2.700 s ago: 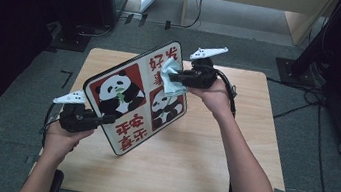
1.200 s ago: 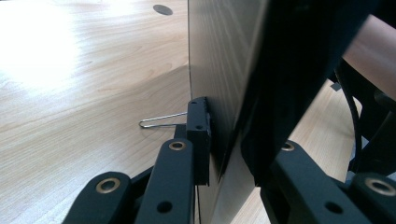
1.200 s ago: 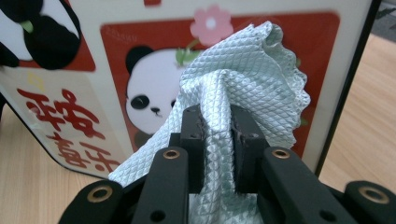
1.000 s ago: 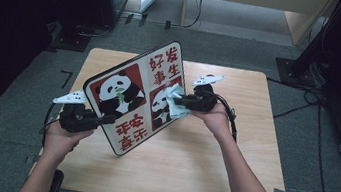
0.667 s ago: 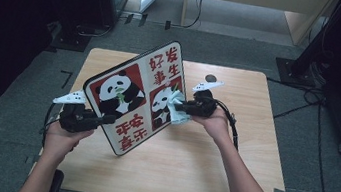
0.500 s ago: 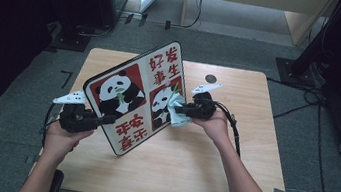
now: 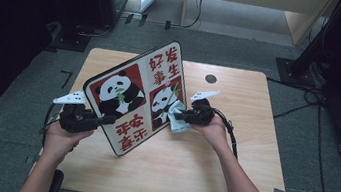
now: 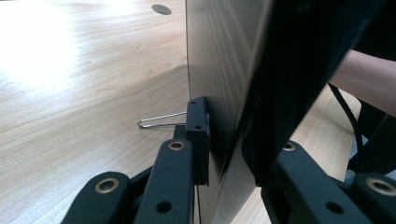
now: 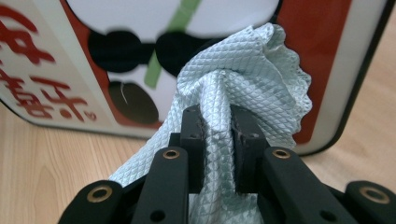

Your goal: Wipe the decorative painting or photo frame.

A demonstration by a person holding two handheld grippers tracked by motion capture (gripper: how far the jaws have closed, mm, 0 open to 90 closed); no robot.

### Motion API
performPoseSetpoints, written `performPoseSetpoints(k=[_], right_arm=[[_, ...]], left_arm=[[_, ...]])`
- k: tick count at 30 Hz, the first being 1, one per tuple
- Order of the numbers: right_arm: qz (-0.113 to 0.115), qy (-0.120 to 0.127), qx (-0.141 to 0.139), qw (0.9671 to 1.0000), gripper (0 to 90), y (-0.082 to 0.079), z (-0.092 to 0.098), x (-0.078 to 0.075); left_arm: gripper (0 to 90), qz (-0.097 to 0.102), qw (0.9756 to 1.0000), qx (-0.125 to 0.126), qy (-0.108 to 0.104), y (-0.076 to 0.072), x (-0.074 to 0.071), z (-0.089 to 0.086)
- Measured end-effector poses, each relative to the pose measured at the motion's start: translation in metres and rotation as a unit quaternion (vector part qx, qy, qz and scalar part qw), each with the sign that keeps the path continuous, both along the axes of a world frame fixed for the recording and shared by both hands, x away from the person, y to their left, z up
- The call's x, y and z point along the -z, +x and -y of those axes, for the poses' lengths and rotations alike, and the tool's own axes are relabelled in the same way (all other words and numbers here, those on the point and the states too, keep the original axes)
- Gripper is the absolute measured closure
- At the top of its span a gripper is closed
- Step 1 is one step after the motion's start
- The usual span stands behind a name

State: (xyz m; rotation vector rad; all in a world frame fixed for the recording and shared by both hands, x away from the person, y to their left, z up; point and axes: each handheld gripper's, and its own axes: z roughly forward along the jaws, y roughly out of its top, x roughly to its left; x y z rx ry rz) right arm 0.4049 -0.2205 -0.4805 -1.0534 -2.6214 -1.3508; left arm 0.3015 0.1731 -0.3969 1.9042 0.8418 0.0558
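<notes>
While both fingers grip, left gripper (image 7: 107, 117) clamps panda board (image 7: 133, 98), right gripper (image 7: 179, 115) pinches cloth (image 7: 177, 117) over wooden table (image 7: 231, 150).

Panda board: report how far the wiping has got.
Done: the left gripper is shut on the panda board, propping it on edge on the table. In hand: the right gripper, shut on the pale cloth, presses it against the lower right panda panel. Left: the remaining panels; how clean they are I cannot tell.

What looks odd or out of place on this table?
Little stands out. The panda board stands tilted on one corner, but the left tongs clamp its edge, so it is held. A wire clip behind the board lies on the table.
</notes>
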Motion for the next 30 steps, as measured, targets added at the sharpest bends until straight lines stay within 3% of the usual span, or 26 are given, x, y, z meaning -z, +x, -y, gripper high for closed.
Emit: performPoseSetpoints(k=[13,19,23,27,30], right_arm=[[-0.02,-0.011,-0.003,0.9997,78.5,0.0,0.002,0.015],[-0.014,0.004,0.002,0.9999,78.5,-0.001,0.005,0.002],[-0.002,0.025,0.004,0.9997,78.6,-0.003,0.007,-0.014],[0.015,0.033,0.0,0.9993,78.5,-0.005,0.006,-0.032],[0.016,0.035,0.003,0.9993,78.6,-0.006,0.006,-0.041]], left_arm=[[78.5,0.002,1.0,-0.003,0.0,0.0,0.0,0.0],[78.5,0.002,1.0,-0.004,0.0,0.0,0.0,0.0],[78.5,0.002,1.0,-0.003,0.0,0.0,0.0,0.0],[78.5,0.003,1.0,-0.004,0.0,0.0,0.0,0.0],[78.5,0.003,1.0,-0.004,0.0,0.0,0.0,0.0]])
